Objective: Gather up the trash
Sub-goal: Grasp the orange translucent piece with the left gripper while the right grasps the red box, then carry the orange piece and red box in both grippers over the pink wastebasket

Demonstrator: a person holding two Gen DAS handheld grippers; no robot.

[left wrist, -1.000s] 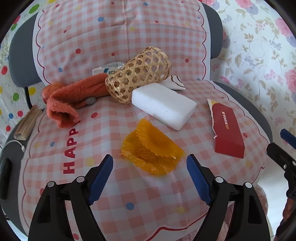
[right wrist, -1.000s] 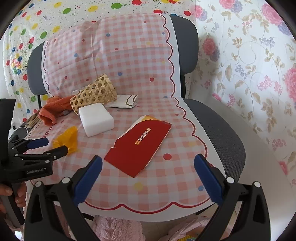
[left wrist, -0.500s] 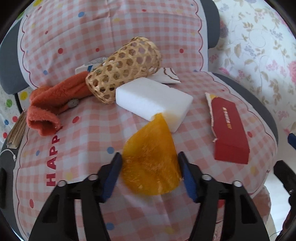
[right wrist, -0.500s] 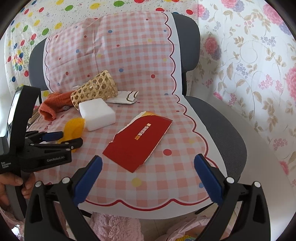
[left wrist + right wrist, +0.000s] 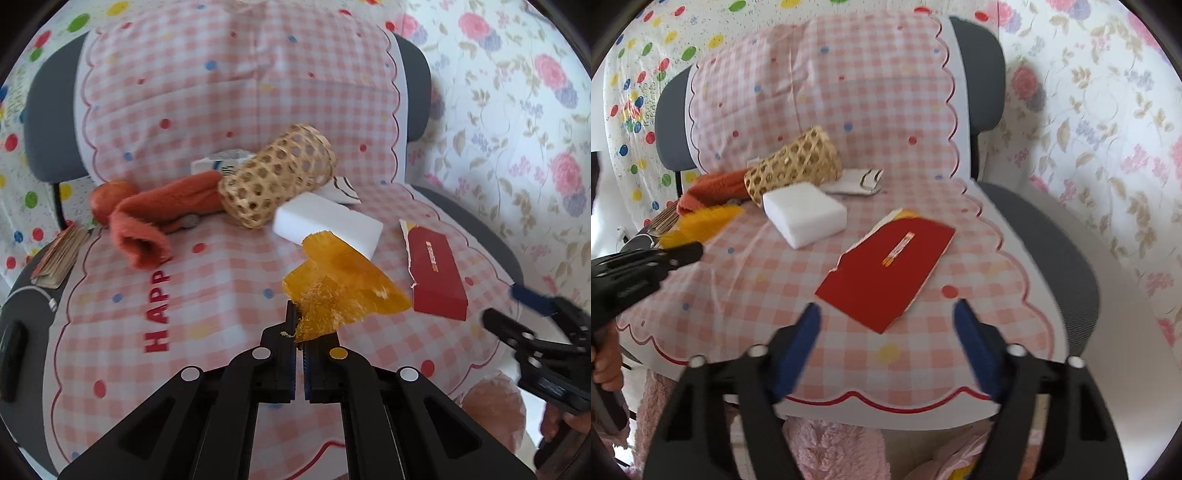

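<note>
Holding: the left gripper point(image 5: 300, 334) has its jaws closed almost completely on the lower edge of the orange wrapper point(image 5: 343, 284), which stands up from the jaws, above the chair seat point(image 5: 221, 280).
Wrapper feel: it looks thin, light and crinkly, with a frayed edge; I judge it will bend and flutter, so a pinch on the edge is enough, but it could tear or slip out.
Next trash: the red envelope point(image 5: 886, 273) lies flat on the seat, torn at one end; it seems stiff paper, light, hard to lift from flat, so better to take it at the raised torn edge.
Right gripper point(image 5: 886, 339): wide open, holding nothing, just in front of the envelope.
White block point(image 5: 328, 223): foam-like, rectangular, smooth, just behind the wrapper.
Basket point(image 5: 277, 181): woven bamboo, cylinder shape, lying on its side, touching the block.
Orange cloth point(image 5: 155, 214): soft, fuzzy, left of the basket.
Seat cover point(image 5: 184, 122): pink checked plastic sheet with coloured dots, smooth and perhaps slippery.
</note>
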